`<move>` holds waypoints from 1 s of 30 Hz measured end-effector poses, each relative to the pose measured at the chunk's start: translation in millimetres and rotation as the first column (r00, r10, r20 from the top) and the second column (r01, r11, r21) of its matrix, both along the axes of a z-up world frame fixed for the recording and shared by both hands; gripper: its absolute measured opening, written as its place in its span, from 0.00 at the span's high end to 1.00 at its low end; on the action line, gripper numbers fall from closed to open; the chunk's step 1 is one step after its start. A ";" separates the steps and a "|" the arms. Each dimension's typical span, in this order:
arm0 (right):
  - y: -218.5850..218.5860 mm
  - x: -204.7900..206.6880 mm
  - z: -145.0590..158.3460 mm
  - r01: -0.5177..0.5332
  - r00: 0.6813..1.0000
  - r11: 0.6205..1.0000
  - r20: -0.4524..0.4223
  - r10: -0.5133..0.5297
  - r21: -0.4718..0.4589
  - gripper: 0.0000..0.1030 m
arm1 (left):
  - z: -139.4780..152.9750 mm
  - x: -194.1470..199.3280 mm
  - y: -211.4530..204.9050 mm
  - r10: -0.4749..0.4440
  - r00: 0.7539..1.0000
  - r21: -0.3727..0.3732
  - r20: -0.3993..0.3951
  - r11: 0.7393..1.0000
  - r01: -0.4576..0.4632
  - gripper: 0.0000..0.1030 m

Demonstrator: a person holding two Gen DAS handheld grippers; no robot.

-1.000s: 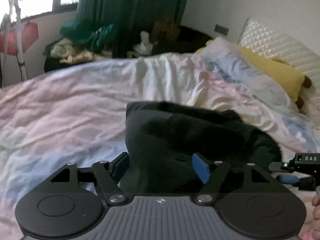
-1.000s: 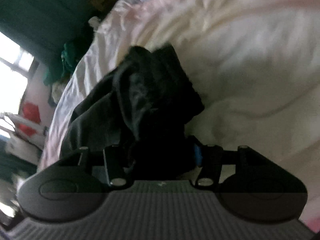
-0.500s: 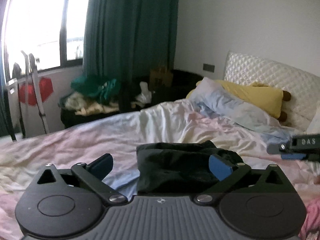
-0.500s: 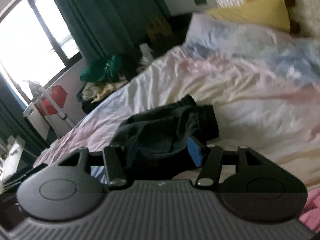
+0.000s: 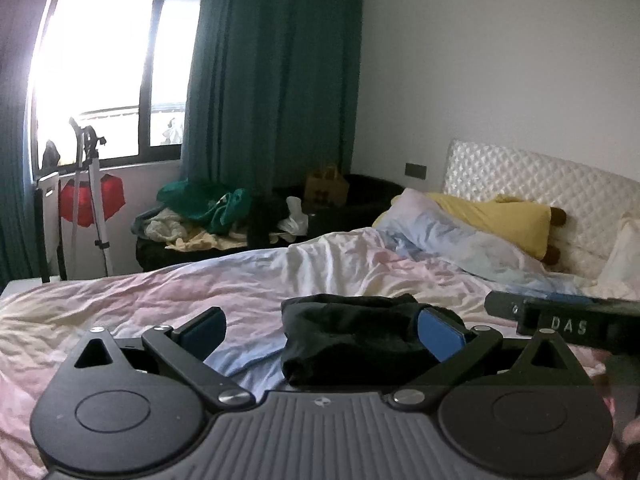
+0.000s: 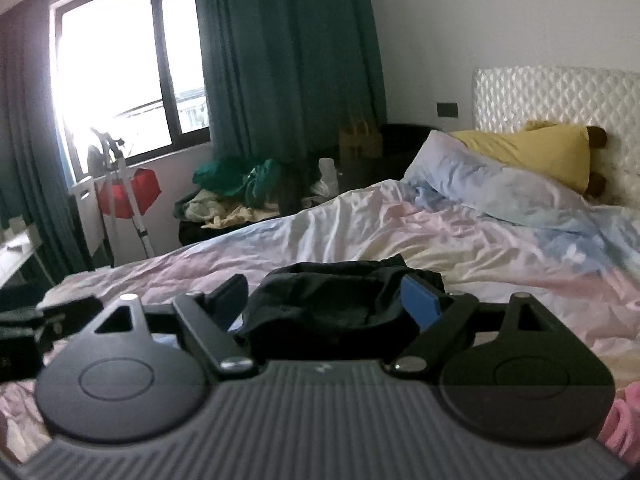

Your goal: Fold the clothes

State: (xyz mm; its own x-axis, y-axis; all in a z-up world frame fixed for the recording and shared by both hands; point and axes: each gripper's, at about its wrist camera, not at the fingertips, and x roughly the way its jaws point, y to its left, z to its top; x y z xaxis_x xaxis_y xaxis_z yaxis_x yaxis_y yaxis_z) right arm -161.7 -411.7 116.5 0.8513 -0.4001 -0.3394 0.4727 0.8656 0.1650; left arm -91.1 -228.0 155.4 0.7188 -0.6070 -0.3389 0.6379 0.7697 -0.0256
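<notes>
Two tools face one folded bundle of black fabric clothing that lies on the rumpled pastel pink, white and blue bed sheet. The left tool is released, its blue-padded fingers spread wide, with the bundle lying ahead between them toward 1 o'clock. The right tool is released too, its fingers apart either side of the bundle at 12 o'clock; contact cannot be told. In the left wrist view the right tool shows at 3 o'clock. A yellow pillow leans on the white quilted headboard at 2 o'clock. Dark green curtains hang at 12 o'clock.
</notes>
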 end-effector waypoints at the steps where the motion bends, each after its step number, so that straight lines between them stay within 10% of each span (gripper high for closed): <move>1: 4.5 -1.2 -2.9 -0.003 1.000 1.000 0.006 0.003 -0.002 0.17 | -2.9 -1.9 2.4 0.005 1.000 0.003 0.004 1.000 -0.005 0.00; 30: 55.1 40.6 -91.7 0.027 0.998 0.993 -0.058 -0.034 -0.113 0.17 | -87.3 48.2 25.6 0.078 0.996 0.052 -0.052 0.996 -0.075 0.00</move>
State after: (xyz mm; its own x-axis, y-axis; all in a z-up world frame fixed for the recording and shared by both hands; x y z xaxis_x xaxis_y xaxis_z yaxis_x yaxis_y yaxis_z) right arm -121.1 -356.7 24.8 0.8178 -0.4637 -0.3408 0.5050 0.8622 0.0387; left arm -42.8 -202.5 68.1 0.7424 -0.5324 -0.4067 0.5758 0.8174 -0.0189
